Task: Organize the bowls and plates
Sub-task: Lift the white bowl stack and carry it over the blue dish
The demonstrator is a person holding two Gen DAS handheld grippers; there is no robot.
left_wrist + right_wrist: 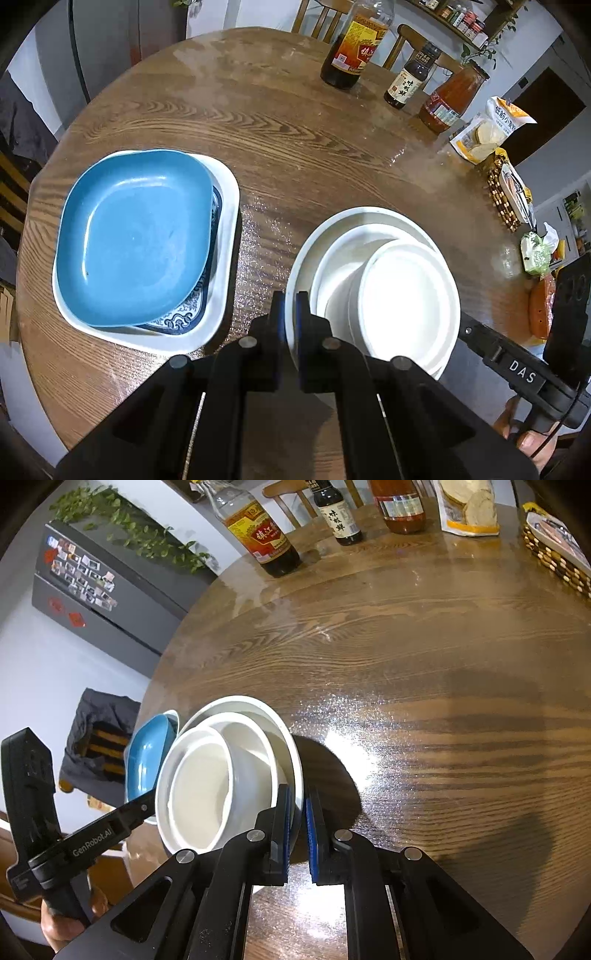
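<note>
**plate_nerd:** Dishes are sitting in two piles on the bench (295, 122) right now. On the left, the blue dish (133, 236) is resting in the patterned dish (192, 310), which is lying in a white rectangular tray (229, 206). Just to the right, the white stack (373, 280) is three deep: a small bowl tilted inside a mid bowl inside the big outer one. The left tongs (291, 306) are clenched on the outer bowl's near-left rim, and the right tongs (300, 812) are clamping the same rim on the opposite side. So I'm guessing both hands are getting ready to carry the whole stack?

**umi_tinkerer:** Looks that way to me. If so, I'd be lifting both sides together and keeping them level, since that tilted small bowl could be sliding or clinking the moment one side rises first. A thin glazed rim is slippery too, so I'd be keeping the squeeze steady and going slow. The bottles (351, 48) at the far edge are well apart, so nothing is crowding the path. The blue pile is close on the left though, so I'd be raising clear before swinging anywhere.
</note>
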